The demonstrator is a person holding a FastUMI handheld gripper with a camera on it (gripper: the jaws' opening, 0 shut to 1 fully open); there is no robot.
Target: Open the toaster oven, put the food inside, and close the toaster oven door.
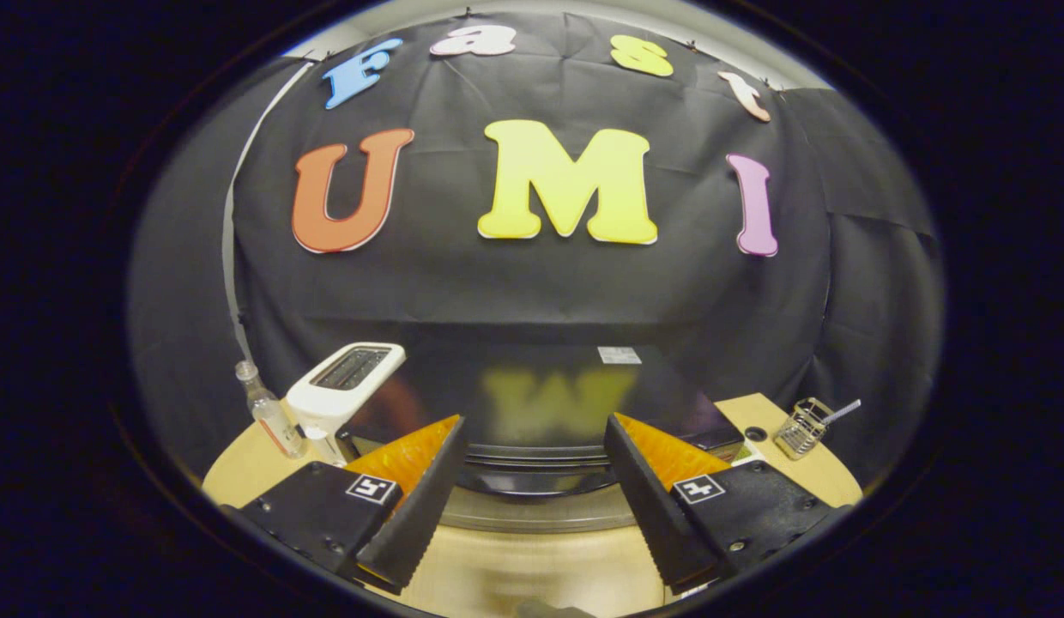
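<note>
The toaster oven (532,390) is a black box with a glossy top that mirrors the wall, and it stands on a light wooden table (515,571). I look down on it from above and in front. Its front top edge (532,463) curves between my fingers, with a grey band (532,515) just below it. I cannot tell how the door stands. My gripper (534,425) is open, its black and orange fingers (420,481) wide apart on either side of the oven's front, with nothing between them.
A white slot toaster (343,386) stands left of the oven, with a small clear bottle (266,416) beside it. A wire basket (802,427) with a utensil and a small dark round thing (755,433) sit on the table to the right.
</note>
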